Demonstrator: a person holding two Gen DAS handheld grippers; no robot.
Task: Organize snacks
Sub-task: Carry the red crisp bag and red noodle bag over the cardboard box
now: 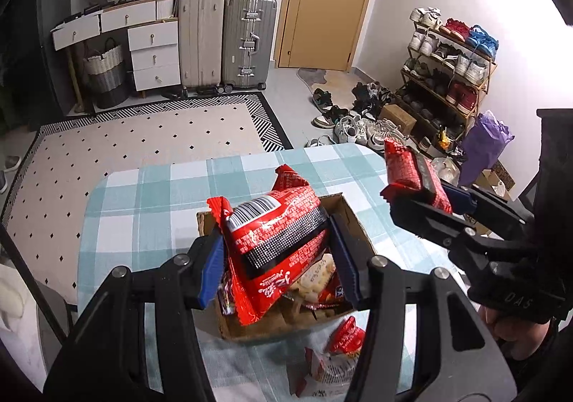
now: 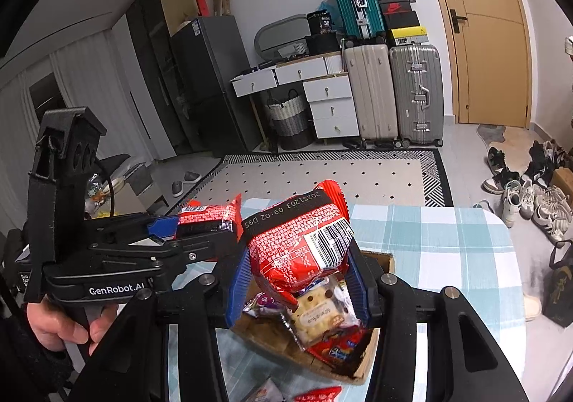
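My left gripper (image 1: 275,251) is shut on a red snack bag (image 1: 283,219), with its blue pads pressed on both sides. The bag hangs above an open cardboard box (image 1: 352,216) that holds a biscuit packet (image 1: 315,280) and other snacks. At the right, my right gripper (image 1: 435,199) is shut on a second red bag (image 1: 412,169). In the right wrist view that gripper (image 2: 299,258) clamps the second red bag (image 2: 301,233) over the box (image 2: 386,258), and the left gripper (image 2: 211,228) holds its red bag (image 2: 211,217) alongside.
The box stands on a table with a teal checked cloth (image 1: 143,208). Loose snack packets (image 1: 336,355) lie on the cloth in front of the box. A patterned rug (image 1: 143,137), suitcases (image 1: 247,40), white drawers (image 1: 154,54) and a shoe rack (image 1: 451,72) lie beyond the table.
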